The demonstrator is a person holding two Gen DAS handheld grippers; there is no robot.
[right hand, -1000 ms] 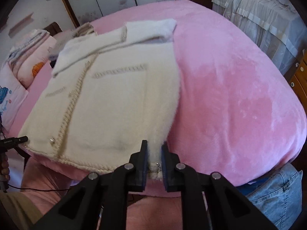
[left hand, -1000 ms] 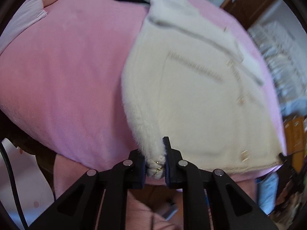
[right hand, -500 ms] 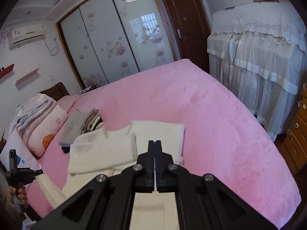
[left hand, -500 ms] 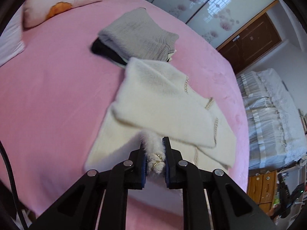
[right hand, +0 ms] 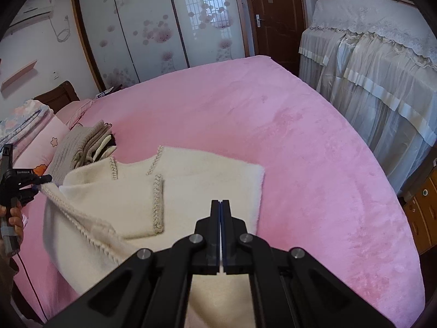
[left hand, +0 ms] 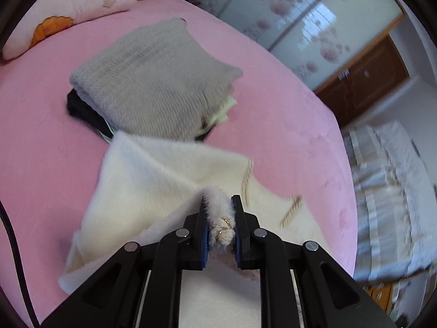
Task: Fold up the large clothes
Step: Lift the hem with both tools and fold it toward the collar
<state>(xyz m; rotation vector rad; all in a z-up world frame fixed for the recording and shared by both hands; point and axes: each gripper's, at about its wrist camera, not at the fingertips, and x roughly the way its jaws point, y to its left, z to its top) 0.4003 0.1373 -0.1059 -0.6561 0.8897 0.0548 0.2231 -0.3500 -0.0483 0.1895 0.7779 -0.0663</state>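
Observation:
A fluffy cream cardigan [left hand: 153, 180] with braided trim lies on the pink bed, its lower part lifted and carried over its upper part. My left gripper [left hand: 220, 205] is shut on the braided hem corner [left hand: 221, 231]. In the right wrist view the cardigan [right hand: 207, 183] spreads below my right gripper [right hand: 221, 203], whose jaws are pressed together; no cloth shows between the tips, though fabric hangs beneath the gripper body. The left gripper [right hand: 45, 179] shows at the left edge, holding the stretched hem.
A stack of folded clothes topped by a grey knit [left hand: 155, 82] sits just beyond the cardigan, also in the right wrist view [right hand: 82, 147]. Pillows [left hand: 68, 8] lie at the bed head. A lace-covered piece of furniture [right hand: 377, 63] stands right of the pink bed [right hand: 300, 142].
Both grippers rose and swept forward over the bed, carrying the cardigan's hem up over its upper part. The folded stack came closer in the left wrist view.

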